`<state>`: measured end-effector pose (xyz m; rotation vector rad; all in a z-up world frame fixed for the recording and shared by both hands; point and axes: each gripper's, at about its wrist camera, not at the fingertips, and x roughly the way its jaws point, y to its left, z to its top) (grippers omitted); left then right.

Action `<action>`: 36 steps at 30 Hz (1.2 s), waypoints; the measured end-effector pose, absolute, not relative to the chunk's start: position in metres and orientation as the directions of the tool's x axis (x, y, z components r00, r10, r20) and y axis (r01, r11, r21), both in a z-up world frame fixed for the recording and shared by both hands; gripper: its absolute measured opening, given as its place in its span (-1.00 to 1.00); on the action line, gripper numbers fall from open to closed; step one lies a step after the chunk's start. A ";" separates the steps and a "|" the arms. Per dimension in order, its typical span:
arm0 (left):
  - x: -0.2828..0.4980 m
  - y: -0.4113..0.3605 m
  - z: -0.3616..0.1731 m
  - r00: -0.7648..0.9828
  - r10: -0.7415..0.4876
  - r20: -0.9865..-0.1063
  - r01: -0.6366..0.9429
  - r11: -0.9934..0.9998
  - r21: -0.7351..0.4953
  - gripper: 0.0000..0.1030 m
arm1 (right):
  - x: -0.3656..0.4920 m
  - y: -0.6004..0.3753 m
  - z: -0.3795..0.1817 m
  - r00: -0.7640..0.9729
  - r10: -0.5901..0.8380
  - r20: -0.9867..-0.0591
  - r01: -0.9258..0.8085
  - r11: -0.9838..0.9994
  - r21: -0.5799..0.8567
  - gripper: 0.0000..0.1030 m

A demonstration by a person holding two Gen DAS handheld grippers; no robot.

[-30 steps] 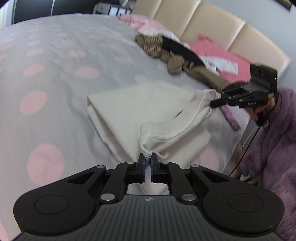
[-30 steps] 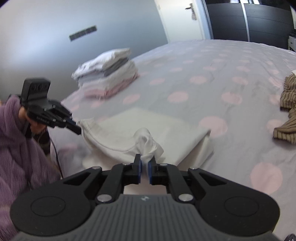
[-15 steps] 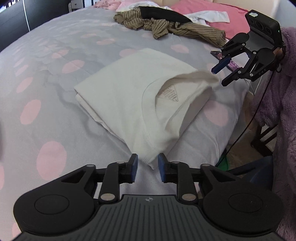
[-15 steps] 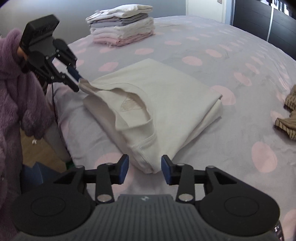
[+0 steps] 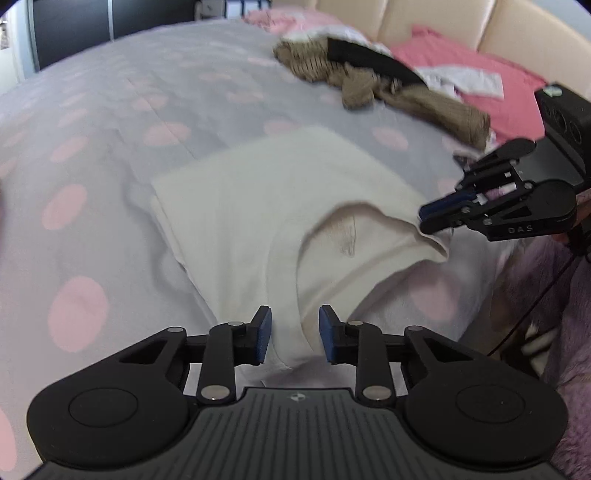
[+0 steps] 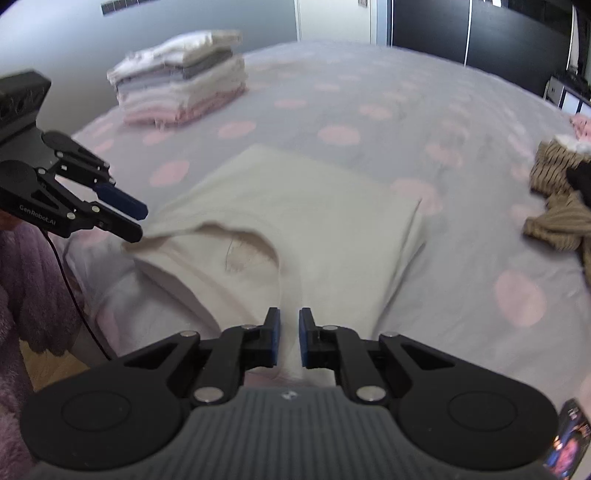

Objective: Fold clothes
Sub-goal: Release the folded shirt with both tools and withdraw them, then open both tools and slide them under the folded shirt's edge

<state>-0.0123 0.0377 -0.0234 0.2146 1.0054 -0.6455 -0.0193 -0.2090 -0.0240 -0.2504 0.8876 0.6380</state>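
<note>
A cream T-shirt lies folded into a rectangle on the grey bedspread with pink dots, collar side toward me near the bed's edge. My left gripper is open, and the shirt's near corner lies between its fingers. In the right wrist view the same shirt shows its collar label. The right gripper has its fingers drawn close on the shirt's other near corner. Each view shows the other gripper at its side: the right gripper and the left gripper.
A stack of folded clothes sits at the far corner of the bed. A heap of unfolded brown striped and black garments lies by pink pillows and a beige headboard. A purple fuzzy sleeve is beside the bed edge.
Both grippers let go of the shirt's corners a second ago and drew back open. Now they have come forward onto the near corners, and the right fingers have narrowed on the cloth.
</note>
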 end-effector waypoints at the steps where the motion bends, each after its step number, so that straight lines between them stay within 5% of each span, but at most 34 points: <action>1: -0.010 0.035 -0.032 0.350 -0.388 -0.853 0.597 0.794 -0.116 -0.53 | -0.019 -0.203 -0.033 0.451 0.395 -0.801 -0.610 0.791 0.046 -0.76; 10: -0.007 0.044 -0.039 0.310 -0.386 -0.869 0.567 0.808 -0.157 -0.53 | -0.019 -0.217 -0.038 0.429 0.420 -0.800 -0.572 0.812 0.120 -0.70; 14: -0.003 0.054 -0.018 0.402 -0.452 -0.796 0.524 0.827 -0.205 -0.52 | -0.008 -0.231 -0.023 0.519 0.406 -0.752 -0.470 0.871 0.147 -0.50; 18: 0.019 0.068 -0.013 0.563 -0.446 -0.696 0.322 0.894 -0.312 -0.43 | 0.012 -0.243 -0.012 0.625 0.341 -0.702 -0.309 0.934 0.178 -0.49; 24: 0.059 0.067 -0.021 0.678 -0.358 -0.642 0.162 0.925 -0.345 -0.43 | 0.050 -0.242 -0.013 0.697 0.256 -0.670 -0.179 0.967 0.183 -0.59; 36: 0.111 0.054 -0.050 0.667 -0.335 -0.665 0.167 0.938 -0.305 -0.59 | 0.102 -0.210 -0.038 0.695 0.311 -0.648 -0.215 0.950 0.226 -0.68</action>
